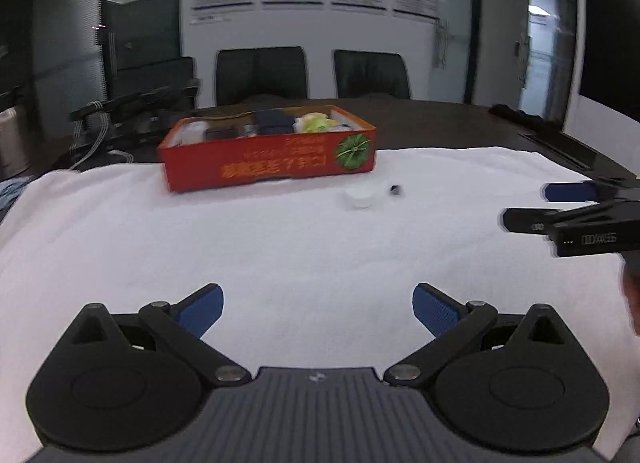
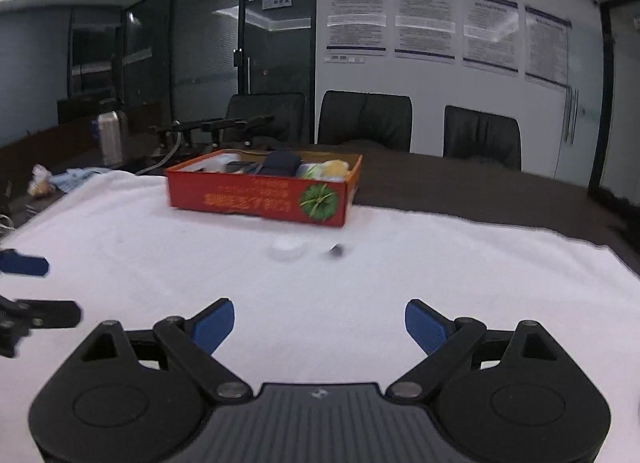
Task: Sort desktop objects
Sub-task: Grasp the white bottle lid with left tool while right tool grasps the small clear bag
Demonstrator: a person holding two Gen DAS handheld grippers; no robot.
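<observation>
Your red box [image 1: 267,151], already holding several items, sits at the far side of the white towel [image 1: 280,247]; a small white cup [image 1: 363,196] and a tiny dark piece [image 1: 396,190] lie just before it. Your left gripper [image 1: 318,309] and right gripper [image 2: 319,325] both hang released over bare towel, grasping nothing.

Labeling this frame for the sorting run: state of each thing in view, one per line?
left gripper: open, nothing held
right gripper: open, nothing held
red box: open-topped, holds several items, on the white cloth
white round container: loose on the cloth, in front of the box
small dark object: loose on the cloth, beside the container
</observation>
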